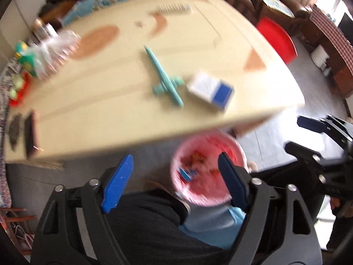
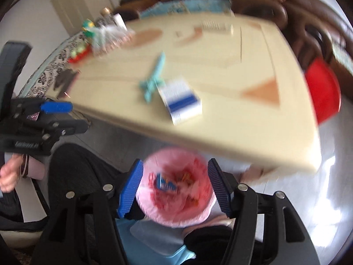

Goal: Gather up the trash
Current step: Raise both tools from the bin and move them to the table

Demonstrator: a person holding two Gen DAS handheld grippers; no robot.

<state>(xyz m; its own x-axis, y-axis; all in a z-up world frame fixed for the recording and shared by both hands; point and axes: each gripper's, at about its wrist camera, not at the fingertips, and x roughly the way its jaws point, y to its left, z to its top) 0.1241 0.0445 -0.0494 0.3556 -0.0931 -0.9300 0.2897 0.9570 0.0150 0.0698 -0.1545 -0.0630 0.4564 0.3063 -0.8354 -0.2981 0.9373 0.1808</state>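
The pink-lined bin (image 2: pixel 176 187) is seen mouth-up below the table (image 2: pixel 220 66). Both the left gripper (image 1: pixel 176 183) and the right gripper (image 2: pixel 175 190) are held apart, empty.

On table (image 1: pixel 110 101): 1 teal pen (image 1: pixel 164 77), 1 blue-white box (image 1: pixel 210 90), 1 comb (image 1: pixel 174 7). Below: 1 pink bin (image 2: pixel 176 187). 2 grippers.

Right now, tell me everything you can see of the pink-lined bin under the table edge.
The bin is round, lined with a thin pink plastic bag that folds over its rim. It stands on the floor below the near edge of the table, mouth up. Inside lies blurred trash: red and orange wrappers and a small blue and white piece. Both tongs are above it, apart from it; nothing visibly touches the bag. Motion blur hides finer detail.
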